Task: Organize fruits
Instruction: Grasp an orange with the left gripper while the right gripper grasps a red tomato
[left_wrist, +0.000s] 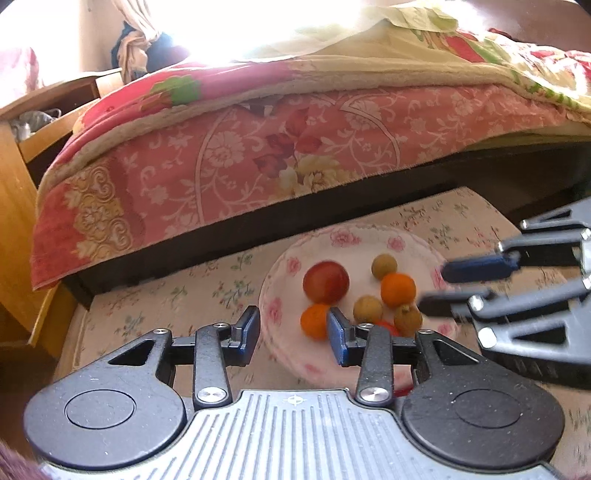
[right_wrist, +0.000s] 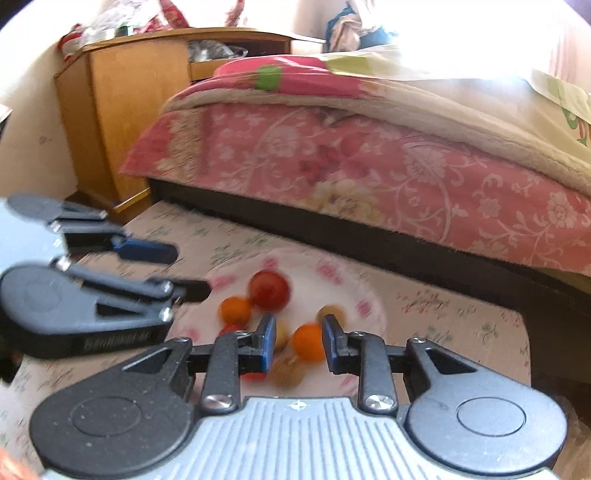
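Observation:
A white plate with pink flowers sits on a flowered cloth and holds a red apple, two small oranges, several brownish round fruits and a small red fruit. My left gripper is open and empty over the plate's near left rim. My right gripper is open above the plate, with an orange seen between its fingers and the apple beyond. The right gripper also shows at the right of the left wrist view.
A bed with a pink flowered quilt rises just behind the flowered cloth. A wooden bedside cabinet stands at the far left. The left gripper reaches in from the left of the right wrist view.

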